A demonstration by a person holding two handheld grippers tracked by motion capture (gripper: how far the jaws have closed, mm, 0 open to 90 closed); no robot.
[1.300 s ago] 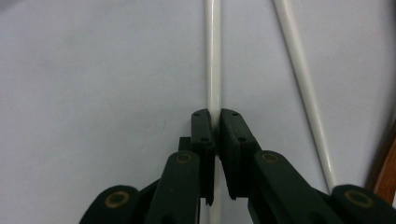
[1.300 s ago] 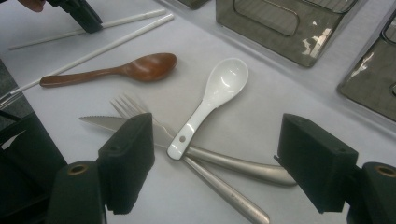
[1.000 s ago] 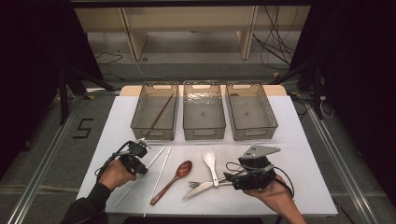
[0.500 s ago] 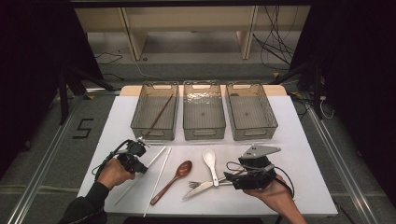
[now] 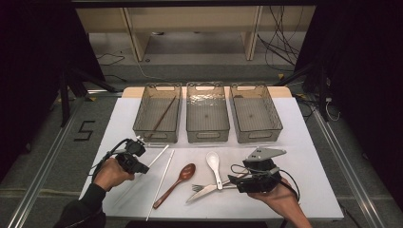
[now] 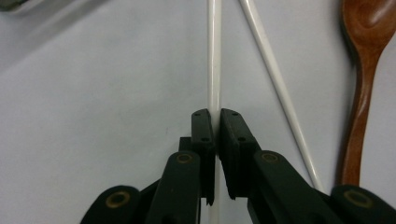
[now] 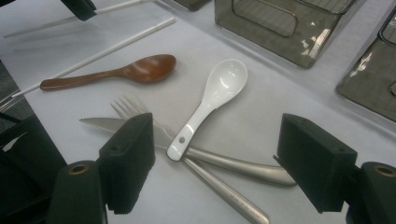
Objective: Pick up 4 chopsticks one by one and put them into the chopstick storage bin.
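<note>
The work in hand is sorting loose utensils from the white desk (image 5: 304,156) into three smoked transparent plastic bins, and it is judged to be at an early stage. The left bin (image 5: 157,113) is holding one dark brown chopstick (image 5: 160,118) leaning diagonally; the middle bin (image 5: 207,111) and the right bin (image 5: 255,112) are sitting without contents, all three well beyond both claws.

Remaining on the desk, largest to smallest:
- Two long white plastic chopsticks. One (image 6: 214,56) is running straight out from the left claw; the other (image 6: 275,79) is lying just to its side, angled away.
- A brown wooden spoon (image 6: 362,84), lying beyond the second chopstick as seen from the left claw.
- A steel table knife (image 7: 140,127) and a steel fork (image 7: 125,107), lying crossed directly ahead of the right claw.
- A white ceramic soup spoon (image 7: 210,100), resting on their handles.

Left claw (image 6: 215,116): the jaws are standing closed to a narrow gap and are pinching the first white chopstick near mid-length, with the chopstick lying low over the desk. It is judged ready for lifting toward the left bin.

Right claw (image 7: 215,163): the jaws are standing wide apart, gripping nothing, hovering just short of the knife and fork handles.
</note>
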